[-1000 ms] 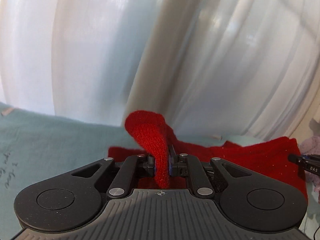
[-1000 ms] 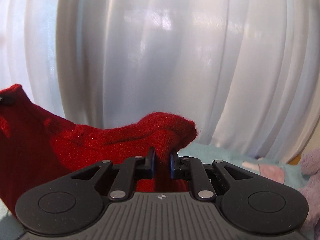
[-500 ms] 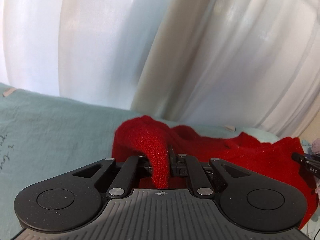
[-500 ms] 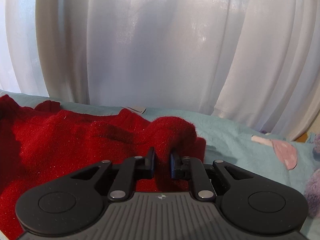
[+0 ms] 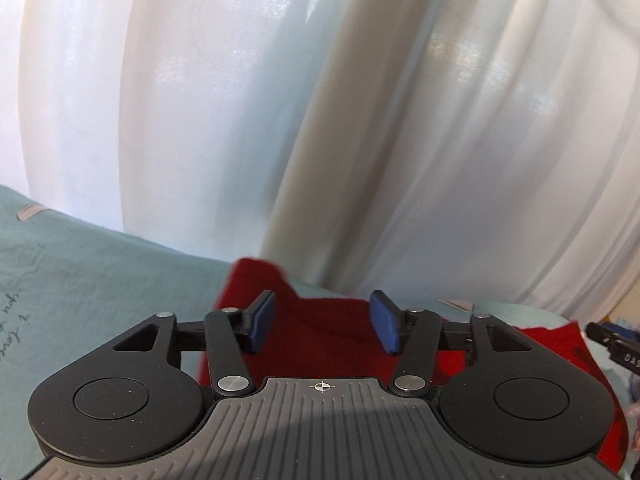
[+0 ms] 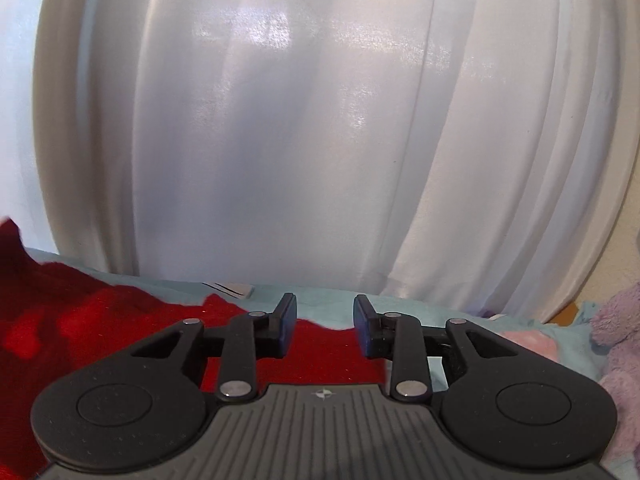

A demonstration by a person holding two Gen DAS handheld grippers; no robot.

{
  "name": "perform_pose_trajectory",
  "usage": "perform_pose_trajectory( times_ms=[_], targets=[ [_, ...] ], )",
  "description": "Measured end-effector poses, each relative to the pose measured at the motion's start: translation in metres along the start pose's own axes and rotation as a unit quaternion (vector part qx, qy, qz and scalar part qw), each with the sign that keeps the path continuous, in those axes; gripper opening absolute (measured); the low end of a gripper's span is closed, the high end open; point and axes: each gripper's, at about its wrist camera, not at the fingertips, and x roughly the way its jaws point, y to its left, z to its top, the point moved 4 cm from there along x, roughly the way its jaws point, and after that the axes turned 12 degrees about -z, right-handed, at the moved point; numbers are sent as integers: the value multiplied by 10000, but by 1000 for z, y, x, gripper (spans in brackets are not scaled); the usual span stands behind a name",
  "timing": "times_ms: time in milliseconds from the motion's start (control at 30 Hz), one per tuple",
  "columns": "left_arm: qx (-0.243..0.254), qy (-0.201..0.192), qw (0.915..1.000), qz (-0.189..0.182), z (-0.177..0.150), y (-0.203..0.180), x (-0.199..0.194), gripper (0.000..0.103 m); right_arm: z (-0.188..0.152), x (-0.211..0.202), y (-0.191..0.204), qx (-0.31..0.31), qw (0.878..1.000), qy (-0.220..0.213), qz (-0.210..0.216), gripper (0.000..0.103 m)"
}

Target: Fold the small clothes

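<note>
Curtain: white curtain (image 6: 280,140) hangs straight ahead of both claws, filling the background; nothing of the task touches it
Bed cover: pale green sheet (image 5: 100,280) spreads under and to the left of the left claw; it carries the clothing and shows some handwriting-like print at its left edge
Task's thing: red knit garment (image 5: 328,344) lies flat on the sheet, directly beneath and between the left claw's fingers, reaching on to the right; in the right wrist view the same red knit garment (image 6: 100,332) sits under and to the left of the right claw, one corner poking up beyond the left claw
Left claw: left gripper (image 5: 325,322) has just been opening and stands wide; the knit lies below the pads, not pinched
Right claw: right gripper (image 6: 325,328) has just been opening too, narrower than the left; the cloth's edge lies under it, free of the pads
Bystanders: purple plush toy (image 6: 616,344) well off to the right of the right claw; a pink scrap (image 6: 528,342) just beside it
Step in hand: by my reading, a fold has been laid down and let go
Next move: likely draw both claws back clear of the knit, then pick fresh edges for another fold; pinch only one layer's edge, low and level
</note>
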Motion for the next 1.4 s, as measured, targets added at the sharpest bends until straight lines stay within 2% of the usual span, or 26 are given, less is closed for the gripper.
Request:
perform_pose_trajectory(
  times_ms=[33, 100, 200, 267, 333, 400, 500, 600, 633, 667, 700, 733, 767, 833, 900, 967, 1067, 1133, 1200, 1233, 1267, 1333, 1400],
  targets=[
    [-44, -6, 9999, -146, -5, -7, 2, 65, -3, -4, 6, 254, 9991, 14, 346, 41],
    [-145, 107, 9986, -490, -19, -24, 17, 81, -13, -8, 26, 775, 9898, 218, 1176, 45],
    [-161, 425, 9970, -621, -40, -38, 44, 82, -28, -1, 58, 1529, 9638, 701, 2067, 46],
    [-206, 525, 9971, -518, -51, -36, 58, 82, -39, 6, 75, 1735, 9535, 900, 2293, 46],
    [-335, 698, 9964, -347, -60, -20, 67, 79, -49, 14, 84, 1527, 9612, 941, 2095, 46],
    [-175, 623, 9975, -279, -59, -10, 65, 69, -59, 20, 77, 1272, 9724, 806, 1784, 40],
    [150, 571, 9982, -47, -55, 4, 59, 67, -68, 28, 33, 1262, 9820, 581, 1281, 35],
    [158, 490, 9986, -157, -54, 22, 46, 63, -70, 31, -7, 1342, 9868, 367, 825, 34],
    [169, 441, 9988, -130, -53, 24, 42, 63, -72, 30, -17, 1359, 9881, 326, 635, 34],
    [203, 363, 9991, -32, -53, 24, 37, 65, -74, 30, -27, 1394, 9889, 316, 413, 40],
    [240, 324, 9991, 134, -52, 26, 29, 72, -74, 30, -37, 1472, 9882, 411, 81, 45],
    [263, 275, 9987, 339, -52, 28, 21, 79, -76, 28, -45, 1577, 9864, 464, -17, 47],
    [273, 183, 9983, 479, -52, 29, 14, 87, -79, 20, -57, 1716, 9838, 513, -52, 48],
    [260, 140, 9983, 496, -53, 34, -4, 88, -86, -1, -75, 1914, 9797, 592, -23, 50],
    [122, 202, 9988, 439, -59, 38, -24, 90, -98, -28, -91, 2163, 9739, 658, 189, 62],
    [-38, 347, 9989, 317, -70, 43, -37, 90, -111, -52, -102, 2312, 9686, 831, 377, 69],
    [-197, 528, 9979, 311, -86, 52, -58, 90, -132, -69, -105, 2396, 9614, 1151, 711, 70],
    [-309, 644, 9973, 181, -94, 56, -63, 89, -139, -76, -105, 2322, 9617, 1186, 846, 70],
    [-661, 763, 9948, -155, -100, 61, -62, 80, -139, -77, -99, 2110, 9670, 1133, 863, 65],
    [-914, 794, 9920, -370, -104, 63, -59, 75, -137, -76, -95, 2028, 9694, 1086, 854, 60],
    [-1161, 802, 9887, -513, -106, 66, -57, 66, -134, -76, -89, 1882, 9732, 1028, 830, 51],
    [-1442, 763, 9850, -555, -109, 70, -55, 59, -129, -76, -80, 1614, 9790, 961, 797, 41],
    [-1416, 721, 9859, -519, -107, 68, -56, 41, -124, -78, -72, 1464, 9817, 889, 829, 13]
  ],
)
